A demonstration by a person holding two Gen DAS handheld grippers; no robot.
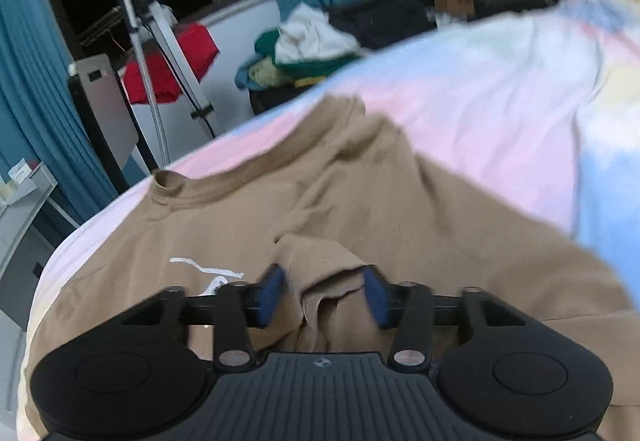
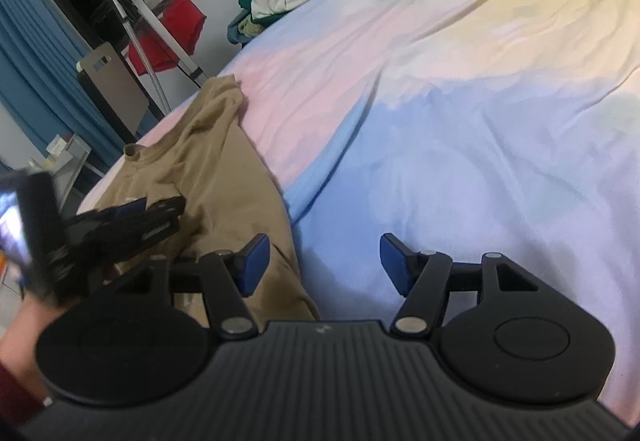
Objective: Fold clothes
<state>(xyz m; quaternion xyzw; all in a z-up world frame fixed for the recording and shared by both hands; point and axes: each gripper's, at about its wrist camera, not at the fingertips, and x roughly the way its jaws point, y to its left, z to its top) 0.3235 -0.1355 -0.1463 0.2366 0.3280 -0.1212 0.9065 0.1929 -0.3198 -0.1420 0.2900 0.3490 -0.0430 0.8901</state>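
Tan shirt [image 1: 400, 201] lies crumpled on the bed [image 1: 500, 89], soft and limp; best taken at a hem. Left claw [image 1: 325, 293] stands part-open around a raised fold without pinching it, and right claw [image 2: 324, 265] gapes empty.

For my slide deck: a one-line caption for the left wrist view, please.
Left gripper poised with a raised fold of the tan T-shirt between its blue pads, on a pastel bedsheet.

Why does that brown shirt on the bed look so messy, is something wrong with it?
Nothing looks damaged. The tan shirt lies rumpled on the pastel bedsheet, one part bunched into a raised fold between the blue pads of the left gripper. The right gripper hangs open over bare sheet.
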